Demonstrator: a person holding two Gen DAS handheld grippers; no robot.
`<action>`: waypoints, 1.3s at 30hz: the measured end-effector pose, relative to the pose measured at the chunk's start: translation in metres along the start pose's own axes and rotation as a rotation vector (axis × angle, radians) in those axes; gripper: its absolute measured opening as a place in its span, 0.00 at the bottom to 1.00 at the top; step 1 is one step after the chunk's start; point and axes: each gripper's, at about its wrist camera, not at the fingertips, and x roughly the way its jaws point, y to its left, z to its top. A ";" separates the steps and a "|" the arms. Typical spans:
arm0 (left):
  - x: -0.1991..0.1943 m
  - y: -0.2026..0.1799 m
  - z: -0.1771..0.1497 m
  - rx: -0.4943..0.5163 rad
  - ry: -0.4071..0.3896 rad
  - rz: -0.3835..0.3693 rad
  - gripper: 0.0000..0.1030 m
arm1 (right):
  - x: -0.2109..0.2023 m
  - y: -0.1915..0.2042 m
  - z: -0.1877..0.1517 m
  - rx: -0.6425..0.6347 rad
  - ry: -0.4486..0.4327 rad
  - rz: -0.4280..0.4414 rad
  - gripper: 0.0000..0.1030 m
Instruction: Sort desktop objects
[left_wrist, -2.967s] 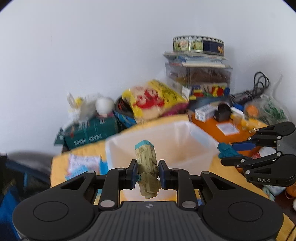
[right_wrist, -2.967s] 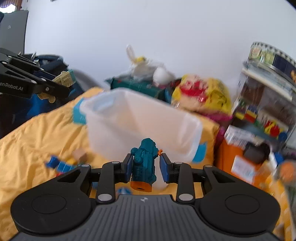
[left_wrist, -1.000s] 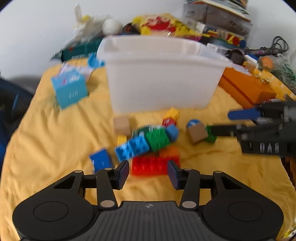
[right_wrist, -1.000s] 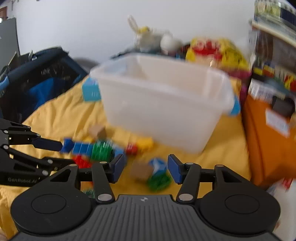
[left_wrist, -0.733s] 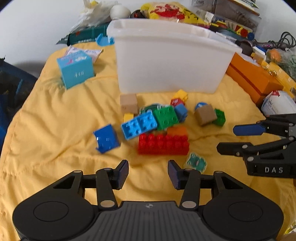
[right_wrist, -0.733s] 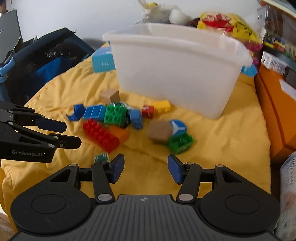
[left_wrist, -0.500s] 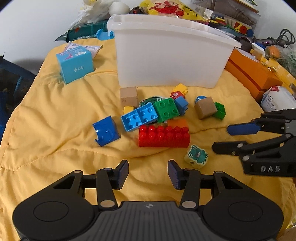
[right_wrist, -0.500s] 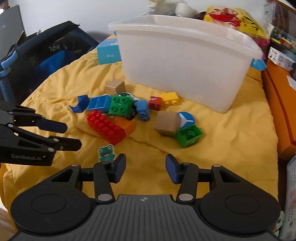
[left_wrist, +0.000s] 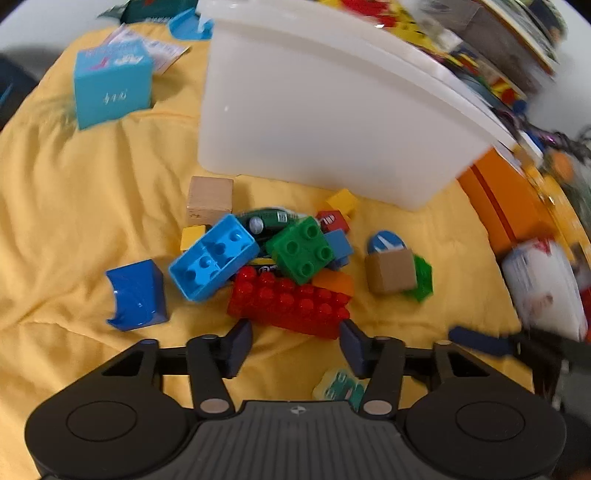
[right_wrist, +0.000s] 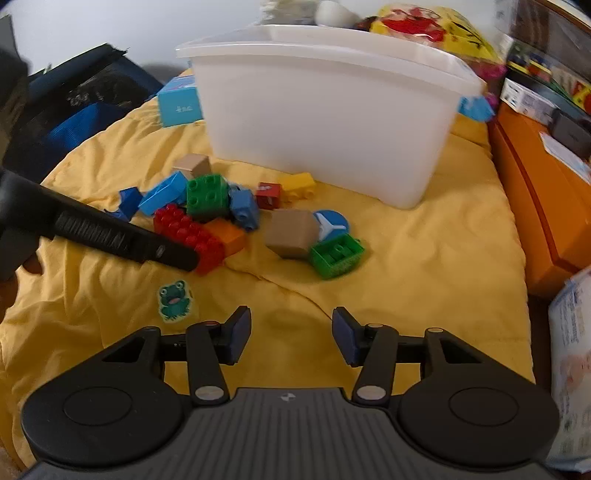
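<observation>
While both claws spread empty, left claw (left_wrist: 293, 341) nears red brick (left_wrist: 290, 304); right claw (right_wrist: 291, 334) over bare cloth

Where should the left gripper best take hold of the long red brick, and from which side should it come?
Probably across the long red brick's two long flat sides, near its middle, from above. It lies flat, studs up, and the near side is free. The left gripper, jaws opening, is empty.

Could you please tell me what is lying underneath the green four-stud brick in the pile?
The green brick sits atop a dark green labelled item, an orange brick and the red brick. What else lies beneath is covered.
</observation>
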 end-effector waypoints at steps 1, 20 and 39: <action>0.002 -0.004 0.001 0.020 -0.006 0.011 0.61 | 0.000 -0.002 -0.001 0.010 0.001 -0.003 0.52; 0.007 -0.003 0.011 -0.013 0.032 -0.009 0.24 | 0.000 -0.002 -0.009 0.016 -0.002 -0.004 0.54; -0.034 0.026 -0.029 0.068 0.024 -0.065 0.45 | 0.037 -0.002 0.023 -0.096 -0.072 -0.171 0.32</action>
